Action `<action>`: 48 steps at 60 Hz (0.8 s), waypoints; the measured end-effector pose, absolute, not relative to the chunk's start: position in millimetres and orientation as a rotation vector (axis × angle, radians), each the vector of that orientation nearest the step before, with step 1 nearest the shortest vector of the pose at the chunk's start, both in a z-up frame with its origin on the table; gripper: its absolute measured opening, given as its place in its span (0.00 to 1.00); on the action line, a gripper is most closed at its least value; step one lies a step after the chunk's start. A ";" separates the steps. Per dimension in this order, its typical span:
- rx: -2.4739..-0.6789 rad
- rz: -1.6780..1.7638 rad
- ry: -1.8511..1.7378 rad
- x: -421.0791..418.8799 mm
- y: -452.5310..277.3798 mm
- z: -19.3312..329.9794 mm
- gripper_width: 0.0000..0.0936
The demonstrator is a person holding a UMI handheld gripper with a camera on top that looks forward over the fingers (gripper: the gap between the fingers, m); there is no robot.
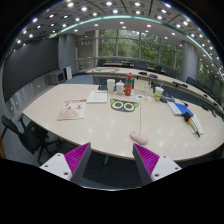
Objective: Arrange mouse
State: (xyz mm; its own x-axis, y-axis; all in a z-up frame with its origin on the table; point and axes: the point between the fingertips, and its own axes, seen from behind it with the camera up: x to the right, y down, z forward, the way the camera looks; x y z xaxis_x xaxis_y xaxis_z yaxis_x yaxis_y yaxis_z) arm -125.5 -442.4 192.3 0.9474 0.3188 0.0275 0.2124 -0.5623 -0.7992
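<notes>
A small pale pink mouse (pixel 138 138) lies near the front edge of the large white table (pixel 70 128), just ahead of my right finger. My gripper (pixel 111 160) is open and empty, held off the table's front edge over the dark floor. Its magenta pads (pixel 76 158) show at both sides, with nothing between them. The mouse is beyond the fingertips, apart from them.
On the table further back lie a grey mat with round marks (pixel 124 105), papers (pixel 72 108), a book (pixel 97 97), cups and bottles (pixel 127 88), and blue items (pixel 180 108) at the right. Dark chairs (pixel 22 132) stand at the left. Windows line the far wall.
</notes>
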 end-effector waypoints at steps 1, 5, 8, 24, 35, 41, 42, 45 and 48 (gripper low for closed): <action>-2.190 0.145 -0.369 -123.6 -442.4 191.4 0.91; -2.202 0.124 -0.349 -109.4 -440.7 182.2 0.91; -2.211 0.110 -0.334 -88.7 -432.0 165.4 0.91; -2.250 0.004 -0.238 -18.3 -384.8 93.5 0.91; -2.192 -0.019 -0.253 -6.8 -309.1 51.0 0.92; -2.205 -0.008 -0.248 -8.0 -274.8 25.9 0.91; -2.208 -0.005 -0.246 -8.1 -270.4 22.2 0.91; -2.219 0.001 -0.238 -9.3 -258.9 10.6 0.91; -2.231 0.013 -0.232 -8.5 -249.4 3.0 0.90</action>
